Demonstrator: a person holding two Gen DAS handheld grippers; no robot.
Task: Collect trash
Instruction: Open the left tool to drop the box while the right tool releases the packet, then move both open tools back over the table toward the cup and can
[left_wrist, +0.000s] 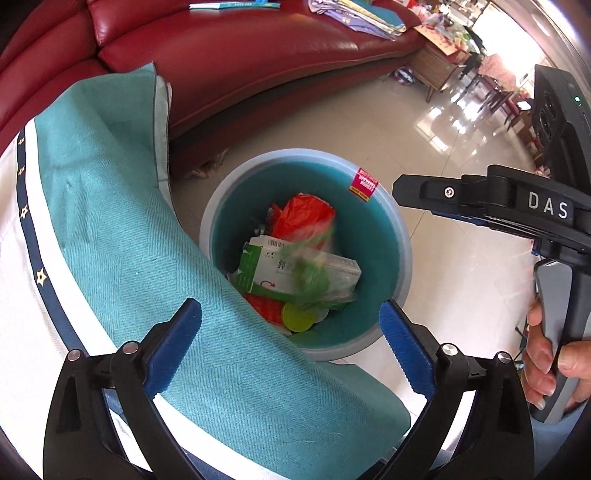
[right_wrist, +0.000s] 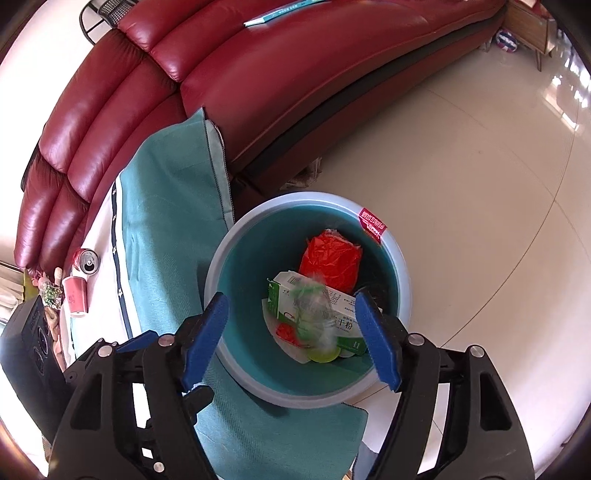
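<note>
A round bin (left_wrist: 400, 236) stands on the shiny floor (left_wrist: 461, 288) beside a table with a teal cloth (left_wrist: 147, 258) — the cloth's edge hides a bit of the bin's rim. The bin is teal inside with a pale rim, and a pink sticker (left_wrist: 364, 183) sits on the rim's far side. Inside lie an orange bag (left_wrist: 301, 212), a white and green box (left_wrist: 266, 271), a yellow-green lid (left_wrist: 297, 319) and some red bits. A blurry clear and green wrapper (left_wrist: 314, 273) is over the box, in the mouth of the bin; nothing holds it. The left gripper (left_wrist: 291, 338) is wide open and has nothing in it. One blue finger (left_wrist: 173, 345) is over the cloth and the other is over the near rim. The right gripper (right_wrist: 293, 336) is wide open too and holds nothing, and the wrapper (right_wrist: 314, 317) shows between its fingers (right_wrist: 376, 339), down in the bin (right_wrist: 236, 236). In the left view, the right gripper (left_wrist: 400, 192) comes in from the side above the bin — a hand (left_wrist: 546, 363) grips its grey handle. A red sofa (right_wrist: 258, 81) curves behind. On the table, far from the bin, stand a red can (right_wrist: 85, 261) and a red cup (right_wrist: 75, 295).
</note>
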